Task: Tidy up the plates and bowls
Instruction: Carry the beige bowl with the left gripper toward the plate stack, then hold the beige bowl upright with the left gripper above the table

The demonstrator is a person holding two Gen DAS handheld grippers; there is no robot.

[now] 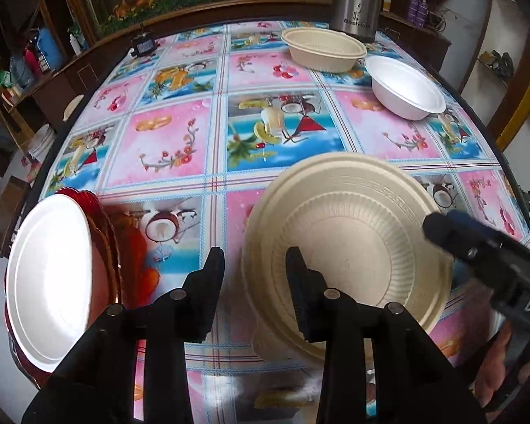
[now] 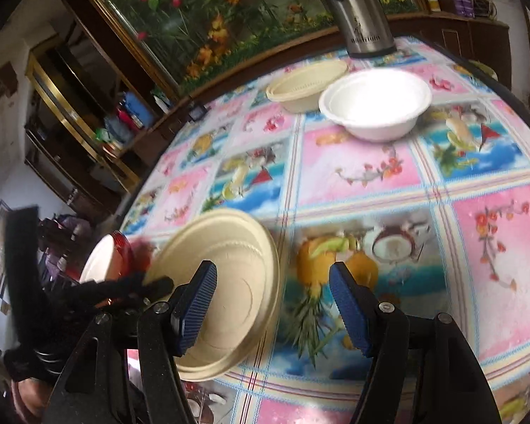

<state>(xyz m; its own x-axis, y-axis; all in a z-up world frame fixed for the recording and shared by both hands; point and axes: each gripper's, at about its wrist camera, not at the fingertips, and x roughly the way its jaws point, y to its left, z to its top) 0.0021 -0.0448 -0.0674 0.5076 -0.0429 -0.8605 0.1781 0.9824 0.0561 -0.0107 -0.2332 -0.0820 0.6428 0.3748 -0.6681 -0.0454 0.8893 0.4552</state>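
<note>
Floral-clothed table [image 1: 180, 141], both grippers, left [image 1: 254, 265] and right [image 2: 272, 300], open and empty: beige bowl stack [image 1: 353, 240] lower centre, white plate [image 1: 49, 282] on red plates lower left, two bowls upper right unstacked.

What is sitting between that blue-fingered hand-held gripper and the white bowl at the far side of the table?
Nothing visible. From the right hand-held gripper, only bare patterned tablecloth stretches to the white bowl. The beige plate lies off to its left, and the beige bowl stands beside the white one, not in front.
</note>
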